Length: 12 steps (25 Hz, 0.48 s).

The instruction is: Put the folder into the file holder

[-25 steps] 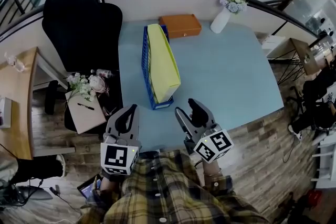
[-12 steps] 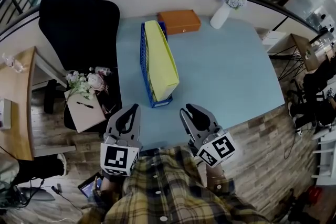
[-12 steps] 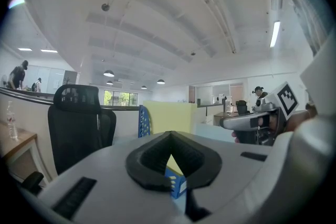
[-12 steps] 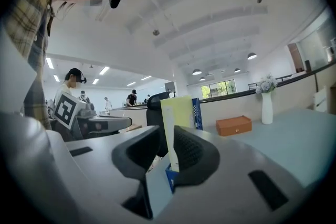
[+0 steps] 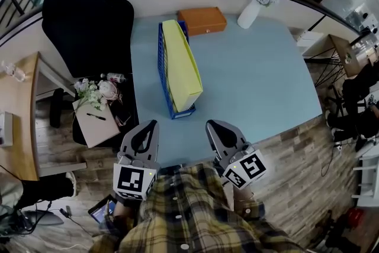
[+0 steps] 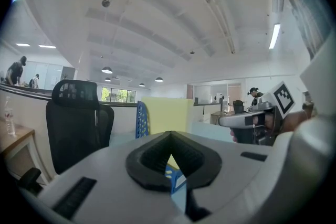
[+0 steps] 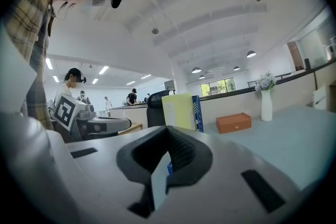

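Right tool is hovering over the near edge of the worktop with its jaws pressed together and nothing between them; its own view is showing the two pads meeting with only bare worktop beyond. Left tool is hovering beside it at the same edge, jaws likewise meeting at the tips and gripping nothing. Both tools are pointing away from the person toward the middle of the worktop, and neither is touching anything. The yellow folder is sitting inside the blue file holder, standing on its long edge and leaning slightly toward the right, its near end poking just past the holder's front. The holder is lying lengthwise on the left part of the worktop, ahead of the left tool and apart from both. An orange box is sitting just beyond the holder's far end, and a white vase with flowers is standing near the far right corner. A black chair is standing off the worktop's left side.
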Available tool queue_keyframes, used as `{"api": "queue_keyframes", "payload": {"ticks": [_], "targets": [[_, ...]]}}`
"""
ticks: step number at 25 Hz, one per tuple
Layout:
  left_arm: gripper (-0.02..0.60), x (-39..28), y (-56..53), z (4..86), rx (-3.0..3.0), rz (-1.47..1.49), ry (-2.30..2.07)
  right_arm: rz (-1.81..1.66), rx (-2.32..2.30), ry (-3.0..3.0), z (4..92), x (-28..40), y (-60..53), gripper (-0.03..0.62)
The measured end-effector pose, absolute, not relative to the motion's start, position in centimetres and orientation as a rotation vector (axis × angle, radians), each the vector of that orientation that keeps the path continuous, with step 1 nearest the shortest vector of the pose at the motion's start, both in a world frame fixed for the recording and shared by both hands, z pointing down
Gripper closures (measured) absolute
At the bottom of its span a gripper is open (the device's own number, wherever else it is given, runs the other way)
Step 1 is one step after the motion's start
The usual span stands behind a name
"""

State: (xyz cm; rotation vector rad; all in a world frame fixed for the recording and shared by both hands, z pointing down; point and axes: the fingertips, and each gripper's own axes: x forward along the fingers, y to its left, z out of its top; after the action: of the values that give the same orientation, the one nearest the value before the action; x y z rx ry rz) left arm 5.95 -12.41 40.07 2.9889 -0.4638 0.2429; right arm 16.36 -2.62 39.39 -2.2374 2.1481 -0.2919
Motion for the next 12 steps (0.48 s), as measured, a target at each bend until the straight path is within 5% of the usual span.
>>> {"api": "queue_keyframes", "payload": {"ticks": [12], "targets": [[0.589, 5.34, -12.02, 40.09, 2.979, 0.262, -0.453, -0.3, -2.281, 2.146, 39.85, 16.02, -2.29, 0.591]]}}
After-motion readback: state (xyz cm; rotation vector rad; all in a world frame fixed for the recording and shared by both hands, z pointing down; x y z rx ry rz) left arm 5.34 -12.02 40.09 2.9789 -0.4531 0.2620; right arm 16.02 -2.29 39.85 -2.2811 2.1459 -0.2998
